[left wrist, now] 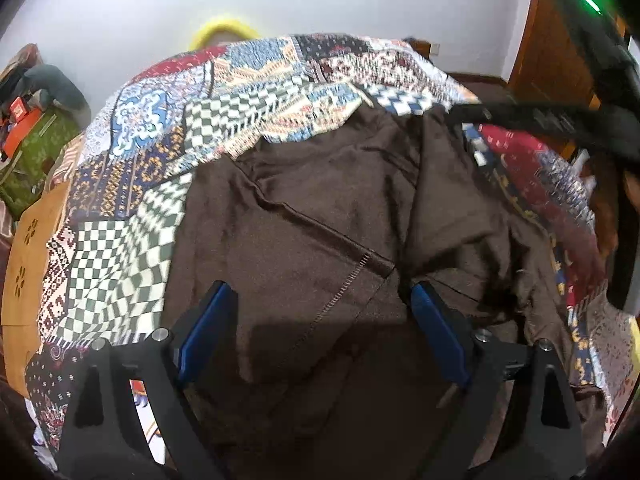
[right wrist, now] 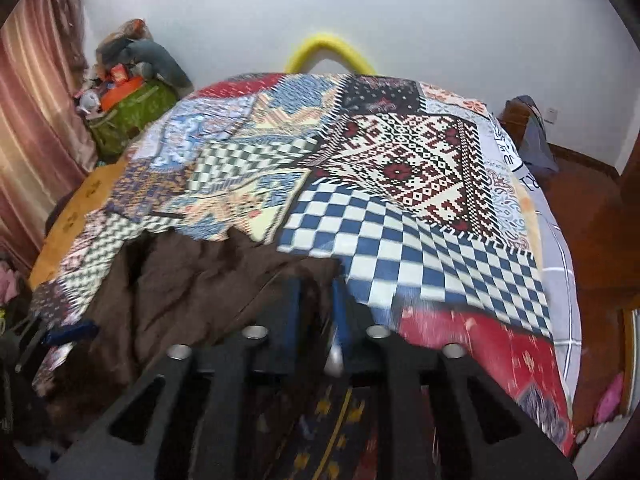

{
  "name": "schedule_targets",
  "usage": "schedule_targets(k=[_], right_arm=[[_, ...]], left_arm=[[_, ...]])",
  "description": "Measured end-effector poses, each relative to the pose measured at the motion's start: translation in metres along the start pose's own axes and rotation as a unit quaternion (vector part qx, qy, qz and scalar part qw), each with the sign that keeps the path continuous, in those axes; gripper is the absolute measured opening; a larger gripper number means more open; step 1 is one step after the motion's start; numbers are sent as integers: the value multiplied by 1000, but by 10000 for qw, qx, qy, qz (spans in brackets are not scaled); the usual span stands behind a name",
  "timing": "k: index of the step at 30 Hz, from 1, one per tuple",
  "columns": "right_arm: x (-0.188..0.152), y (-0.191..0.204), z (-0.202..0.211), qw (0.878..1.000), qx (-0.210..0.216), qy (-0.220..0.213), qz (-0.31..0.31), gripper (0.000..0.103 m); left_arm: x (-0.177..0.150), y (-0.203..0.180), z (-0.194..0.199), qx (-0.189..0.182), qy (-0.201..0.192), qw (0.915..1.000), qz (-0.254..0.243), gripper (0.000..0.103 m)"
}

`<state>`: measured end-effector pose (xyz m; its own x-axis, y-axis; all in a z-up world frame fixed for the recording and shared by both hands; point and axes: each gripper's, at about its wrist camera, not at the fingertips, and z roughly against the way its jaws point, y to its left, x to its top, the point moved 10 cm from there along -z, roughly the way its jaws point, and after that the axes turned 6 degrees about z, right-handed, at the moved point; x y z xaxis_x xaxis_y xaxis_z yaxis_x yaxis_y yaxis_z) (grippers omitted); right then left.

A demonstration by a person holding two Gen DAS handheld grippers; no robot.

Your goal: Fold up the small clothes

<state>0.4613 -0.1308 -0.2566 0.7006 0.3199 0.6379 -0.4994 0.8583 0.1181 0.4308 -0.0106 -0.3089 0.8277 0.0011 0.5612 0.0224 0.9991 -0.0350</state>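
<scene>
A dark brown garment (left wrist: 320,240) lies spread and wrinkled on a patchwork bedspread (left wrist: 160,140). My left gripper (left wrist: 320,292) is open just above the garment's middle, one blue-padded finger on each side of a stitched seam. In the right wrist view the garment (right wrist: 192,280) lies at the lower left on the bedspread (right wrist: 400,200). My right gripper (right wrist: 316,292) is shut on the garment's right edge and holds a fold of brown cloth between its blue pads. The right gripper's black body shows blurred at the upper right of the left wrist view (left wrist: 560,120).
A yellow curved tube (right wrist: 328,46) stands at the far side of the bed against the white wall. A pile of bags and clutter (right wrist: 128,92) sits at the far left. A curtain (right wrist: 32,120) hangs on the left. Wooden floor (right wrist: 592,208) lies to the right.
</scene>
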Motion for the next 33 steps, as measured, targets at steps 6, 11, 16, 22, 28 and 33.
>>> schedule_targets(k=[6,11,16,22,28,33], right_arm=[[-36,36,29,9982,274,10,524,42],[-73,56,28,9961,144,254,835,45],[-82,52,35,9979,93,146,632,46],[-85,48,47,9980,6,157,620,46],[-82,50,79,9990,21,-30,455,47],[-82,64,123,9987,140,-300,396,59]], left_arm=[[14,1,20,-105,-233,9996,-71,92],[22,-14,4,-292,7,9994,-170,92],[44,-5,-22,280,73,9993,-242,92],[57,33,-20,613,57,9981,89,90],[45,40,39,308,-197,9992,167,90],[13,48,96,142,-324,9994,-23,90]])
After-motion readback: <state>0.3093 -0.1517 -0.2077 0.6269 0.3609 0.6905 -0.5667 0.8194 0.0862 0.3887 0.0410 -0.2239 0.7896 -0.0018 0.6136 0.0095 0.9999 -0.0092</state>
